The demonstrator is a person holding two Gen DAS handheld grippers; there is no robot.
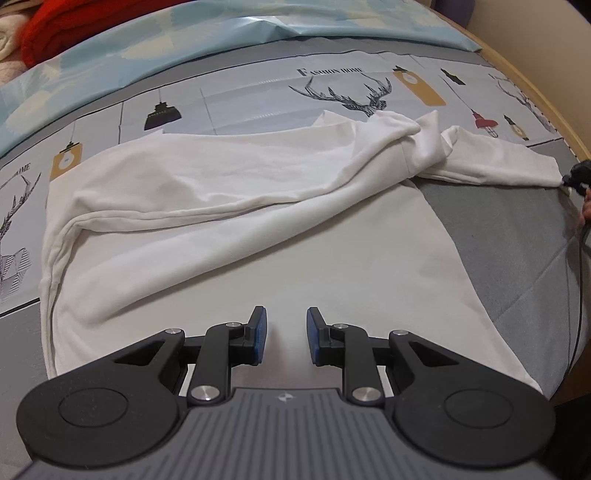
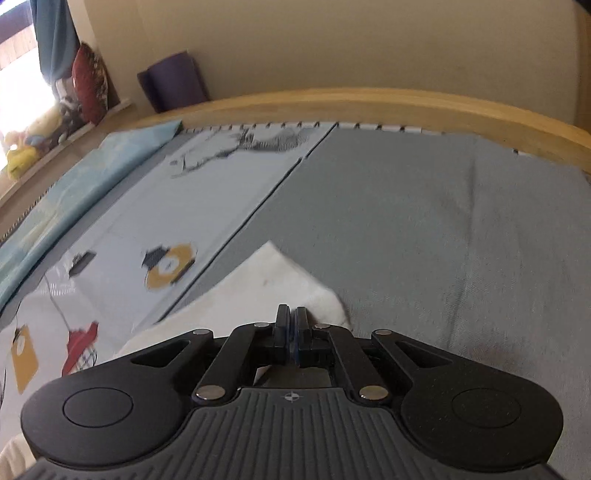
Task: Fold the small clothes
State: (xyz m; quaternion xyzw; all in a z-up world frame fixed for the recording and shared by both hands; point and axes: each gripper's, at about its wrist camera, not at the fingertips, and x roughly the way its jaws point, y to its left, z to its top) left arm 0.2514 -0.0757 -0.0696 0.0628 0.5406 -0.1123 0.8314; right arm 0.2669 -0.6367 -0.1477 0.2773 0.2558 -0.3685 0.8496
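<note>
A white garment (image 1: pixel 236 206) lies spread on the bed, its upper part folded over in wrinkled layers and one sleeve stretched out to the right. My left gripper (image 1: pixel 283 336) is open and empty, just above the garment's flat lower part. My right gripper (image 2: pixel 291 326) is shut on the sleeve end (image 2: pixel 266 284); in the left wrist view it shows small at the far right edge (image 1: pixel 574 181), holding the sleeve tip.
A grey bed sheet (image 2: pixel 424 221) with deer and lamp prints (image 1: pixel 354 92) covers the bed. A light blue cloth (image 1: pixel 221 33) and a red blanket (image 1: pixel 55 26) lie at the back. A wooden bed frame (image 2: pixel 369 103) borders the mattress. A black cable (image 1: pixel 578 277) hangs at right.
</note>
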